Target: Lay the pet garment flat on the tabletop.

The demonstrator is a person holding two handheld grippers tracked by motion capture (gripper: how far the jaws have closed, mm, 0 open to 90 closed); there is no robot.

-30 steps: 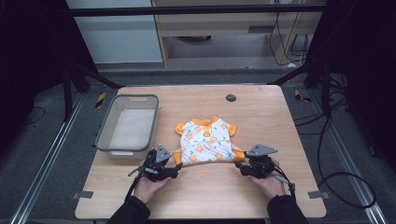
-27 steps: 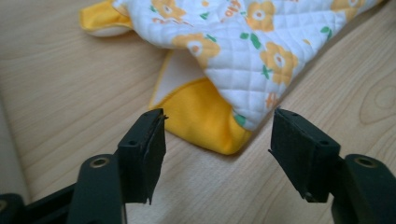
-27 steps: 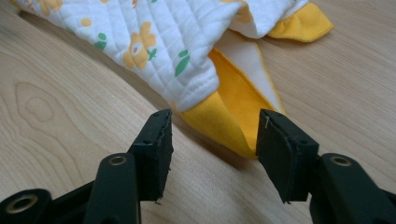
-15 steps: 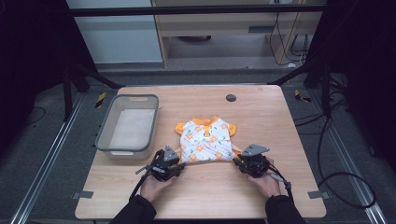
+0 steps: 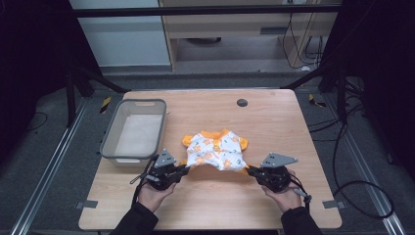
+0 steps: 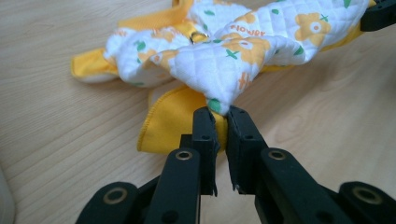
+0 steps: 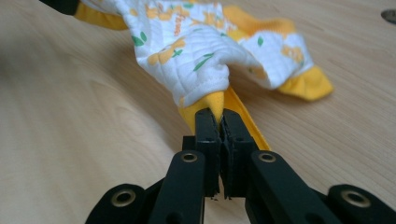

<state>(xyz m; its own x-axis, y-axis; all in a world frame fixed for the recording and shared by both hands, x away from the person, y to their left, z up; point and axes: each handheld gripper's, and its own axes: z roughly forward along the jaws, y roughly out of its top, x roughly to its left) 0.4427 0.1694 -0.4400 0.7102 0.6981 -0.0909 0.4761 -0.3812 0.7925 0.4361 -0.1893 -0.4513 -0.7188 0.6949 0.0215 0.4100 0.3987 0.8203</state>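
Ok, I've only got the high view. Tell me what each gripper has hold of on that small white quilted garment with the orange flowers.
Observer: The left gripper is shut on a corner of the white quilted garment, where the quilting meets the yellow lining. Its jaws have just been closing.
Operator: Now the right one.
Observer: The right gripper is clamped on a yellow-trimmed corner, jaws almost meeting. They have just been closing too.
Operator: Check for hardware near the left grip.
Observer: A small metal snap sits farther up the cloth by a yellow band, well clear of the left jaws.
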